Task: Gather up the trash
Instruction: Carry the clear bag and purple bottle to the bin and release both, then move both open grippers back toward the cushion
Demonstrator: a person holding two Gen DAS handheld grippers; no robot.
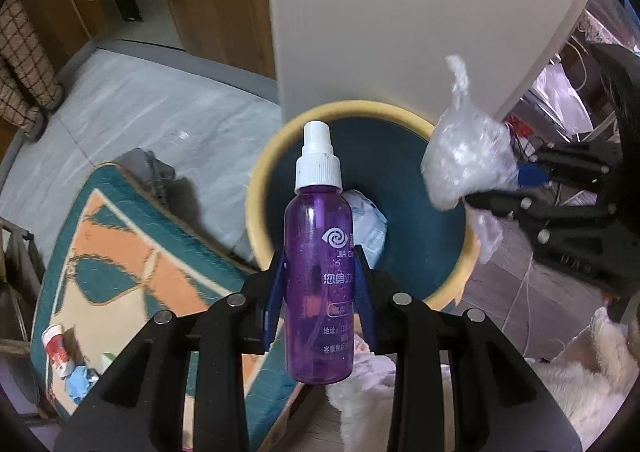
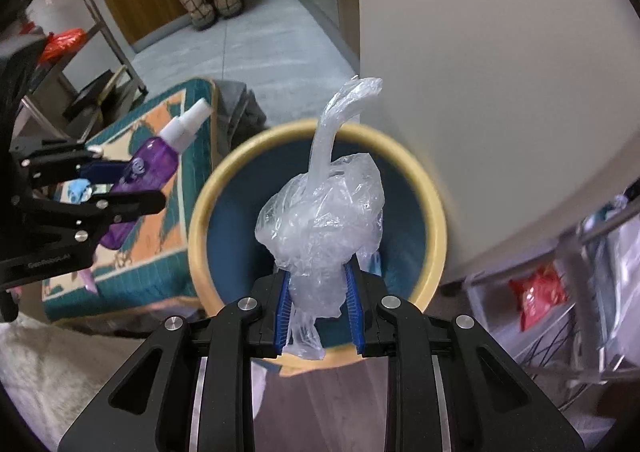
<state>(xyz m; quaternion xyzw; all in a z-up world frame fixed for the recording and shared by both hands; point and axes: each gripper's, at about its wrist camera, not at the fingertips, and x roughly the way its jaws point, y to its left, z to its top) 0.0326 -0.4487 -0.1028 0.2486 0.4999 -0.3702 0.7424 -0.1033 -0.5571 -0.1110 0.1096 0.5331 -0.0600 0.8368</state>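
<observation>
- Left wrist view showed the left gripper [image 1: 320, 284] clamped on a purple spray bottle [image 1: 320, 272], its blue pads pressed against the bottle's sides and its white nozzle pointing away from the camera, over the bin.
- The bin [image 1: 264, 167], yellow-rimmed with a dark blue inside, stood on the floor against a white panel [image 1: 420, 11], with some pale trash [image 1: 366, 219] already lying in it.
- The right gripper [image 2: 318, 292] was closed on a crumpled clear plastic bag [image 2: 320, 219], which hung above the bin's mouth.
- A patterned mat [image 1: 120, 252] lay just beside the bin.
- The step in hand looked like the drop: both pieces were held over the bin.
- The next move would call for parting each pair of jaws while the load sat inside the rim, the bottle being nearer the edge.
</observation>
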